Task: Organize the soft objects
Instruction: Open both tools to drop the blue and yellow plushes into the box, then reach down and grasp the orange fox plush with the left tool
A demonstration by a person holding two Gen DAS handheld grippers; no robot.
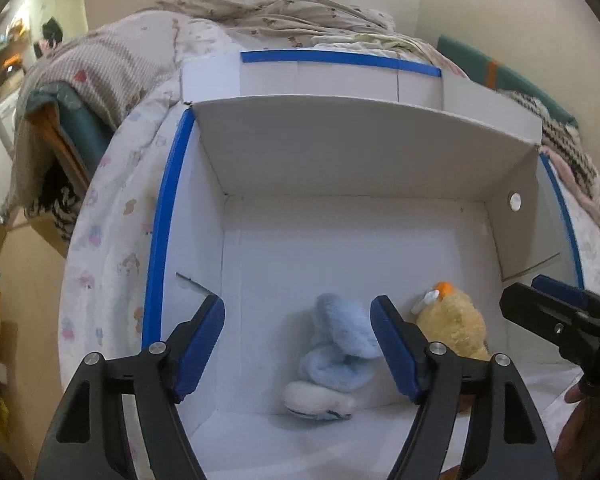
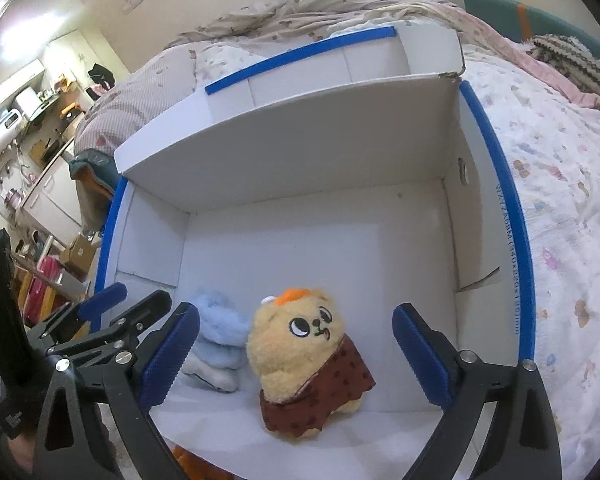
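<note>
- Progress, judged from how things lie: two soft things are already set inside the box [image 1: 364, 148], which rests on a bed [image 2: 560, 168]; no other loose soft thing is seen outside it, so what is left cannot be told, though an orange scrap shows below the near wall in the right wrist view.
- Left of the box's middle, against the near wall, the blue socks [image 1: 342, 354] are found bundled on the floor of the box, a white piece at their near end.
- The left gripper [image 1: 300, 344] is held above the near wall with its fingers [image 1: 202, 350] spread wide; nothing is gripped. The socks are seen between and below the fingers, untouched by either.
- Just right of the socks, still by the near wall, the plush [image 2: 308, 356] is set upright, touching or nearly touching the socks, its face turned to the box's right wall, a brown dotted cloth round it.
- The right gripper [image 2: 300, 360] is held above the near wall, fingers [image 2: 422, 356] fully apart and empty; the plush is seen between them, clear of both pads.
- The far half of the box is left bare.
</note>
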